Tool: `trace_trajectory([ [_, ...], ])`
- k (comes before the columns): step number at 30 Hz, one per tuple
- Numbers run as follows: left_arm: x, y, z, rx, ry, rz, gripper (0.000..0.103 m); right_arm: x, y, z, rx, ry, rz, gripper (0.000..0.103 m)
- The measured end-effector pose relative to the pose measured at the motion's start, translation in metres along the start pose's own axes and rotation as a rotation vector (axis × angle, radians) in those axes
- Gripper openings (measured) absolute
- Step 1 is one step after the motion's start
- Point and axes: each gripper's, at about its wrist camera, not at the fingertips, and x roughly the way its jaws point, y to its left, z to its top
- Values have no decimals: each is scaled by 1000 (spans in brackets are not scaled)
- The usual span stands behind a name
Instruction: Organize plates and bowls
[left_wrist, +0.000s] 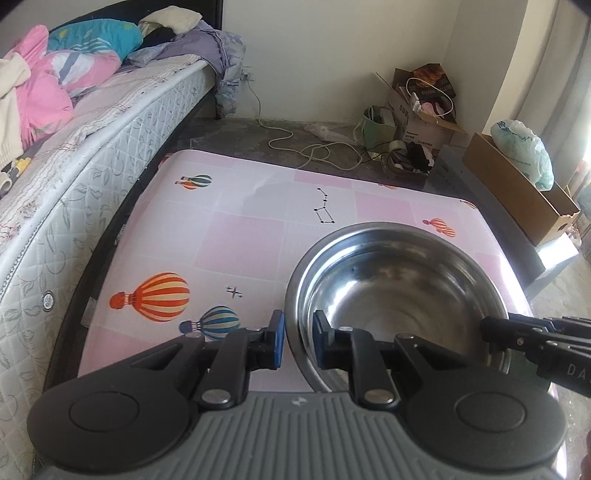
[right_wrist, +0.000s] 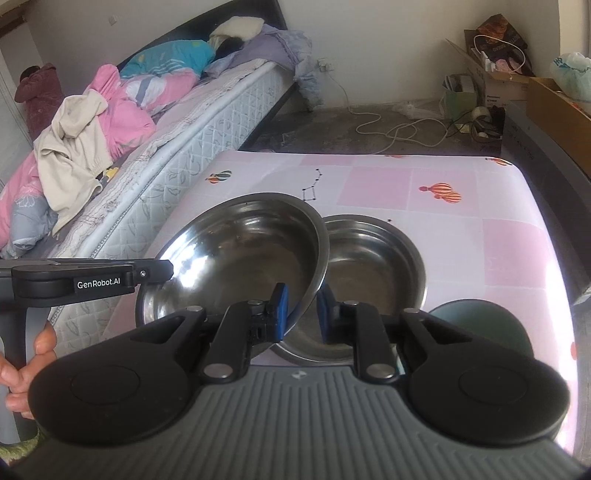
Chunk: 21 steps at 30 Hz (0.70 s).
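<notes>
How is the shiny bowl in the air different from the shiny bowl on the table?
The lifted steel bowl is tilted; the second steel bowl sits flat on the table. The left gripper and right gripper pinch the lifted bowl's rim; nothing grips the second. Both are shiny and empty.

There are two shiny metal bowls: one lifted and tilted (right_wrist: 236, 251), and one sitting flat (right_wrist: 373, 273) on the table (right_wrist: 498, 240). There is one dark green bowl (right_wrist: 480, 325) near the flat one. There are two grippers, the left gripper (left_wrist: 298, 338) and the right gripper (right_wrist: 302, 314). There is one table and one bed (right_wrist: 207, 125). One hand (right_wrist: 26, 365) shows. There are two brown cardboard boxes (left_wrist: 517, 192) on the floor, and one white cable (left_wrist: 314, 147).
</notes>
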Motion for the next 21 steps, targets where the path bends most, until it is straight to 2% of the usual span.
trace_trajectory([
  [7, 37, -30, 3, 15, 44, -10, 17, 10, -36, 2, 21, 28, -75, 17],
  [12, 54, -41, 2, 11, 58, -20, 17, 28, -48, 5, -2, 50, -130, 18],
  [18, 52, -44, 1, 23, 40, -34, 23, 46, -42, 8, -57, 61, -184, 19],
  [21, 48, -39, 2, 16, 34, -35, 26, 48, -43, 11, -54, 61, -183, 24],
])
